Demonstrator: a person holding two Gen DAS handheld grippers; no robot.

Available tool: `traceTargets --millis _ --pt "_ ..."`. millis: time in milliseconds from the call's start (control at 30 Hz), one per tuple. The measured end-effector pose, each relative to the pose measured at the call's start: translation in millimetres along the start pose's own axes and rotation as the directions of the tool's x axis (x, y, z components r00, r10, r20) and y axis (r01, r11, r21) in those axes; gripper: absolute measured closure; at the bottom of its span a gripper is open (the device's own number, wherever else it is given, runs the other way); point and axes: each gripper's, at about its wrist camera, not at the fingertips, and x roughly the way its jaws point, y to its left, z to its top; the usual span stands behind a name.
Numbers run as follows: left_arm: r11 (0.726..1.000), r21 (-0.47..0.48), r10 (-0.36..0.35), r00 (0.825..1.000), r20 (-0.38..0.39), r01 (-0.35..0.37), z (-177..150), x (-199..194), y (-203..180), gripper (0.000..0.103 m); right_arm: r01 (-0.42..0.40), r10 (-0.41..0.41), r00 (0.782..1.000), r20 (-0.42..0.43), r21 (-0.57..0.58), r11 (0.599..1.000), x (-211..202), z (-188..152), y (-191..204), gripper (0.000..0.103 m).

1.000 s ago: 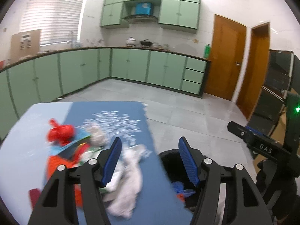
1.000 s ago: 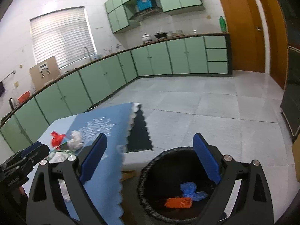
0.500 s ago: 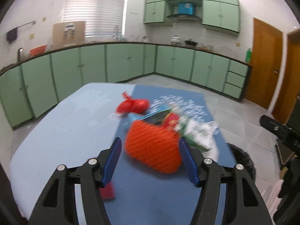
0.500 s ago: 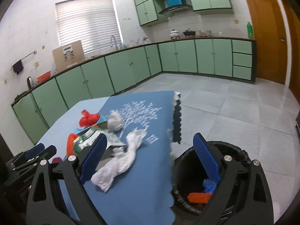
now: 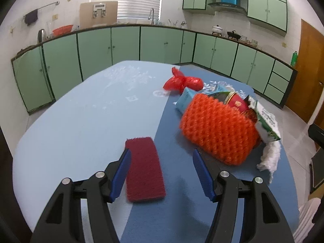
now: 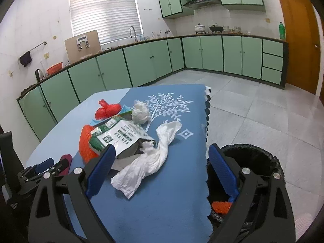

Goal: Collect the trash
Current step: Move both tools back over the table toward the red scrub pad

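At lower right of the right wrist view: a round black bin [image 6: 261, 158] lined with a dark bag stands on the floor just beside the table edge.
Bin contents: an orange net piece [image 6: 221, 207] and a scrap of blue show inside, partly hidden by the gripper arm.
Open packet: a green-and-white torn packet [image 6: 121, 134] lies on its side at centre left of the right view, mouth open; what it holds cannot be told.
Left gripper [image 5: 161, 174]: jaws stand moderately apart and hold nothing; a dark red scouring pad [image 5: 144, 175] lies flat on the table between them, just beside the left blue finger; contact cannot be told.
Right gripper [image 6: 161, 171]: jaws wide apart and empty, above the table edge, with a crumpled white tissue [image 6: 150, 160] below and between them.
Trash pile: orange mesh net [image 5: 219, 128] at centre right of the left view, touching the packet and a red-labelled item; a knotted red plastic bag [image 5: 183, 82] behind it; a white wad [image 6: 140, 112] near the tree print.
Surface: table [image 5: 81, 117] under a light blue and darker blue cloth with a white tree pattern.
Room: kitchen with green cabinets [image 6: 212, 52], a blind-covered window, wooden door at right, grey tiled floor.
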Motion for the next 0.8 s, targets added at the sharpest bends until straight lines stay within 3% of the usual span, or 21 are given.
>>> traceTargets --millis 367,533,633,733,800 --pt "1.000 -0.009 0.000 0.999 -0.038 -0.001 -5.4 8.7 1.2 0.038 -0.003 0.003 1.000 -0.025 -0.017 1.000 8.4 -3.9 5.1 0.013" --pt "0.999 -0.031 0.023 0.999 -0.028 -0.024 -2.8 4.9 6.9 0.031 -0.005 0.004 0.999 -0.047 -0.029 1.000 15.0 -6.9 8.5 0.013" --pt "0.999 -0.036 0.026 0.997 -0.076 -0.029 -4.1 15.1 9.3 0.031 -0.003 0.001 0.998 -0.056 -0.031 1.000 18.0 -9.5 9.1 0.013" --pt "0.998 -0.054 0.016 0.994 -0.104 -0.022 -6.9 23.2 13.3 0.033 -0.003 0.000 0.997 -0.071 -0.034 0.999 21.4 -12.3 9.5 0.013" --pt "0.998 -0.053 0.014 0.995 -0.099 -0.020 -7.3 23.3 13.4 0.044 -0.004 0.001 0.997 -0.082 -0.036 0.999 24.0 -15.0 10.0 0.013"
